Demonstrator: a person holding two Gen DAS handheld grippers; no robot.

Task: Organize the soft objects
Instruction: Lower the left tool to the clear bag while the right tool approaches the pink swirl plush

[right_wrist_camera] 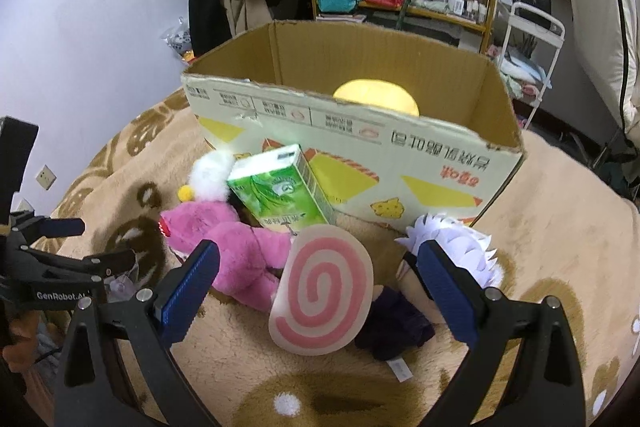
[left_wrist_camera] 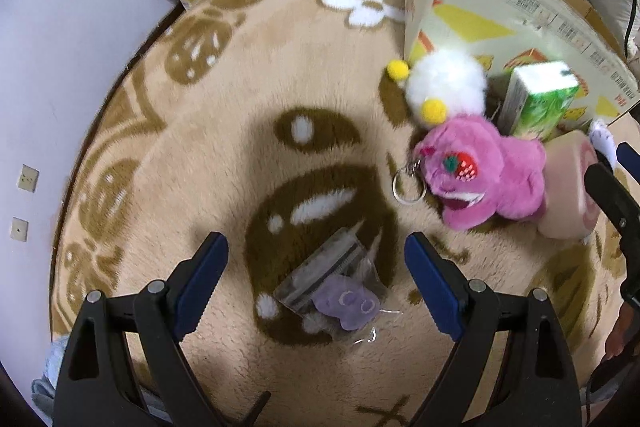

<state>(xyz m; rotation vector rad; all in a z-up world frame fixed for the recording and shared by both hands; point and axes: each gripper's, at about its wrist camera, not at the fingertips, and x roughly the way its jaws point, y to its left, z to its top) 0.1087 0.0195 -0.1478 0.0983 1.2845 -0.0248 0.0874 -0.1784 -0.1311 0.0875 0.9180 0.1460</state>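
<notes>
Bagged purple toy (left_wrist_camera: 347, 301) (left view only), unheld

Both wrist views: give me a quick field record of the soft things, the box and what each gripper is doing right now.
left gripper: open, empty, above a small purple plush in a clear plastic bag
right gripper: open, empty, facing a pink-and-cream spiral cushion
pink plush toy with a key ring: lying on the beige patterned rug
fluffy white toy with yellow pompoms: beside the box
green tissue pack: leaning against the box front
open cardboard box: holds a yellow soft object
dark purple doll with white spiky hair: on the rug, right of the cushion
</notes>
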